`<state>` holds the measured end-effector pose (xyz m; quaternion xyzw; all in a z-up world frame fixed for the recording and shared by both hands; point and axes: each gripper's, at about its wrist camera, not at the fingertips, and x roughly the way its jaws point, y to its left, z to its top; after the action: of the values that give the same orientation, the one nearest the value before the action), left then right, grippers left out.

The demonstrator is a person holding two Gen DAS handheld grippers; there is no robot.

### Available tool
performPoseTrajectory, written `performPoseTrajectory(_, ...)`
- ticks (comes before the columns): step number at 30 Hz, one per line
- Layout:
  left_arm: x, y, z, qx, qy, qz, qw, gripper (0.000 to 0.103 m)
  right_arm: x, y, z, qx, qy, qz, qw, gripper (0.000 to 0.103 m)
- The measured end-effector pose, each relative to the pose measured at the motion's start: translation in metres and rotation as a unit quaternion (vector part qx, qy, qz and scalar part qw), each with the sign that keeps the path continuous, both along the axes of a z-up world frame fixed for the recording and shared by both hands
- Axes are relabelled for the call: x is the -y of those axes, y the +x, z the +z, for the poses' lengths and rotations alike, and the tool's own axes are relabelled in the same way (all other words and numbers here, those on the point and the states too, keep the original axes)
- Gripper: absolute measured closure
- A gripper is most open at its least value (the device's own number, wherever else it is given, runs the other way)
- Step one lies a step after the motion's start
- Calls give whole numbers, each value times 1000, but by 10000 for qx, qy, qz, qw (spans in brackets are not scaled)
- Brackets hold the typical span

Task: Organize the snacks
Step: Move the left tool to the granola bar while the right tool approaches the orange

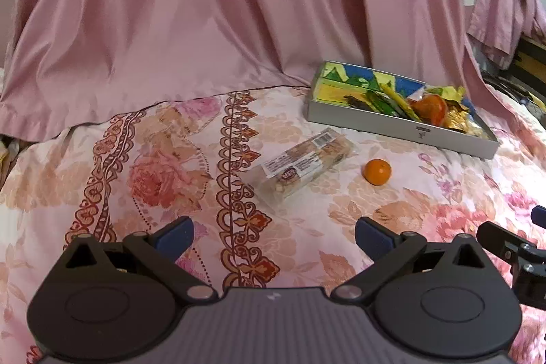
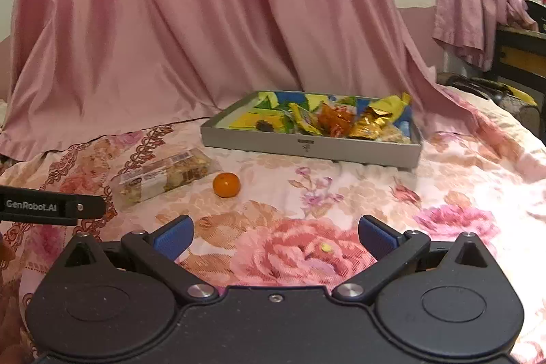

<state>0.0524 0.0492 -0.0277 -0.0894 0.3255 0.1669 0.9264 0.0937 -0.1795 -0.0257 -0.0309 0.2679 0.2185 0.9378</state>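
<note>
Glossy round orange beside crinkly clear-wrapped snack bar on floral bedspread, both grippers' jaws apart, empty.

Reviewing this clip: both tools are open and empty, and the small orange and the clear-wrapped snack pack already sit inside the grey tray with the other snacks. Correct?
Not quite. The orange and the clear-wrapped snack pack lie on the floral bedspread, outside the grey tray, as the right wrist view shows. The rest holds: the left tool and the right tool are open and empty.

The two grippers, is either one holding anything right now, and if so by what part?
Nothing is held. The left gripper and right gripper are both open and empty above the floral bedspread.
</note>
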Motion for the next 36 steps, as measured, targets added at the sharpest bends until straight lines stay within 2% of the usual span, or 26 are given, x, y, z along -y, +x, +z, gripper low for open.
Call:
performPoseTrajectory(6,-1,3,-1,97,53,209,9997,1,-6,15,1,95,89,160,9998,1)
performPoseTrajectory(12,-2,7,-2,58,258,358,9990,1,-23,31,-2,183,245,374,9988,1)
performPoseTrajectory(21,-8,12,-8,-43,306,566,9979,1,-47,52,-7,401,255,829,9954,1)
performPoseTrajectory(25,-12,14,-12,42,170,564,9983,1,-51,63,-9,543,275,890,9942,1)
performPoseTrajectory(32,-10,21,-14,116,428,537,9976,1,-47,80,-19,481,346,865,9945,1)
performPoseTrajectory(36,-11,27,-14,215,579,384,9974,0,-47,86,-28,383,193,874,9952,1)
